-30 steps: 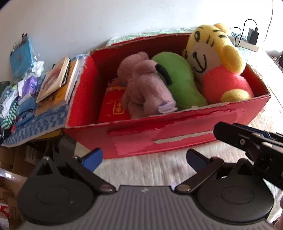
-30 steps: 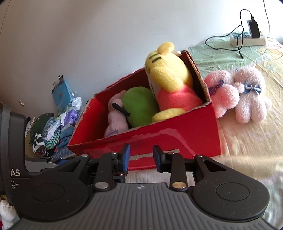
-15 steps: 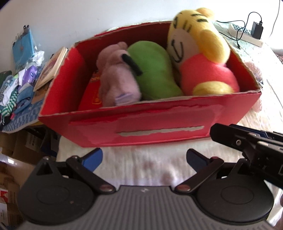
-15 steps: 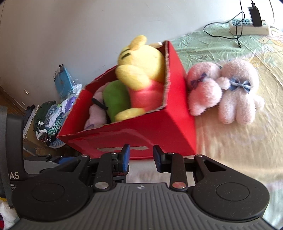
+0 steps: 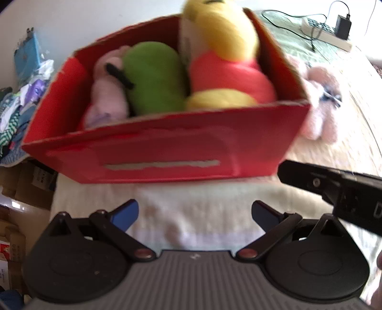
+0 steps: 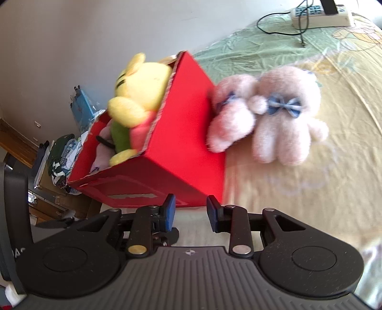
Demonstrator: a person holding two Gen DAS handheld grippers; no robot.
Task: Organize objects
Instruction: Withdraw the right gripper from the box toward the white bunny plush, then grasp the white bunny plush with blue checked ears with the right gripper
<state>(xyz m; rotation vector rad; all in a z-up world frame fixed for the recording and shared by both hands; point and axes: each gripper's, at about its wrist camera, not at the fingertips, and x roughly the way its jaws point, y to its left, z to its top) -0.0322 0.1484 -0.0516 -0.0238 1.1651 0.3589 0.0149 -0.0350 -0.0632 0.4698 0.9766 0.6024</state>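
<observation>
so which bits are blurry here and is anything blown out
Left wrist view: the red box and the plush toys in it are smeared by motion blur, while the left gripper stays crisp. Right wrist view: the pink plush pair is soft; the power strip area looks overexposed.

Red box (image 6: 191, 133), yellow toy (image 6: 140, 88), pink plush pair (image 6: 267, 114) with blue bows.
</observation>
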